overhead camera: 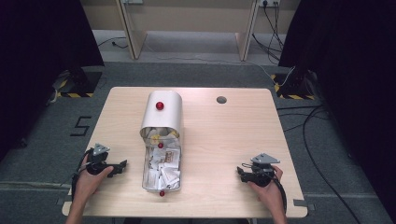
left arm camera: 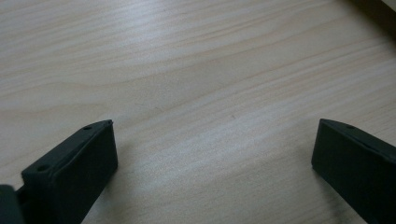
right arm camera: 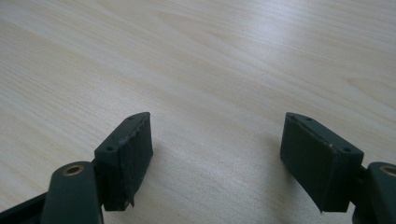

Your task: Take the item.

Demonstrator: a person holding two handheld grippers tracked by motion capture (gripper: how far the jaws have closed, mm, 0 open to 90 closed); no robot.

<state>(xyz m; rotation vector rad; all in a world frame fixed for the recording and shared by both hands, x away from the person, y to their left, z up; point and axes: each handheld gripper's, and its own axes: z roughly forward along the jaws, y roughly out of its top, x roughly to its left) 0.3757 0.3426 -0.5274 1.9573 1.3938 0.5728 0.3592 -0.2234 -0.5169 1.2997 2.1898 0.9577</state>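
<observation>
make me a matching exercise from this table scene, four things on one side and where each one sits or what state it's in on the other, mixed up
Things:
1. left gripper
2. right gripper
3. metal lid
4. long tray

Places or states:
A. curved, a red knob on top, at the tray's far end
B. full of small white packets
C. open, on the table left of the tray
D. open, near the table's right front corner

Pairs: 1-C, 2-D, 3-A, 4-B
</observation>
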